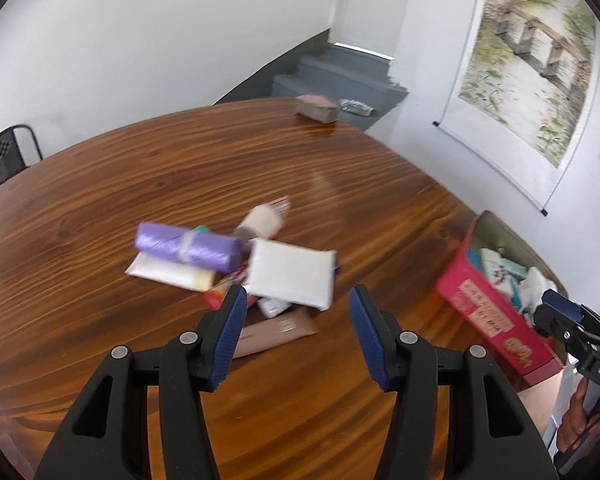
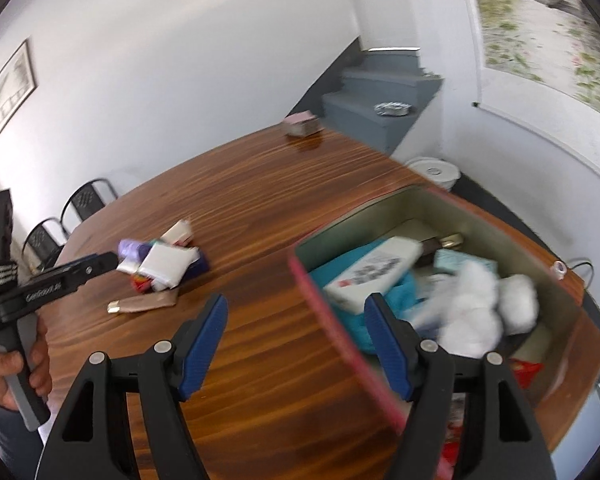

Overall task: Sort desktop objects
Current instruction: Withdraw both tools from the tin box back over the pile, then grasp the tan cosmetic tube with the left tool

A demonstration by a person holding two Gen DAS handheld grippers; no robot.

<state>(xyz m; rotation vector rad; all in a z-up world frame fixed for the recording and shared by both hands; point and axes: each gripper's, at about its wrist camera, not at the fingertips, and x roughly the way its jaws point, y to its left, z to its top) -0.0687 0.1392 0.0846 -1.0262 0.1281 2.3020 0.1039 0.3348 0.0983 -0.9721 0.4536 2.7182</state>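
Left wrist view: left gripper [image 1: 298, 310] jaws apart, empty, above pile on glossy wooden table [image 1: 140, 168]. Purple bag roll [image 1: 188, 246] soft, light, likely slippery; best pinched across middle. White flat packet [image 1: 290, 276] squashy, edges easiest. Brown tube [image 1: 274, 332] lies nearest.

Right wrist view: right gripper [image 2: 296, 326] jaws apart, empty, over rim of red box [image 2: 340, 340]. Inside: white bottle [image 2: 374, 272], rigid, smooth; fluffy white wads [image 2: 476, 312].

Both claws gape empty – left claw [image 1: 298, 304], right claw [image 2: 296, 318] – angled downward
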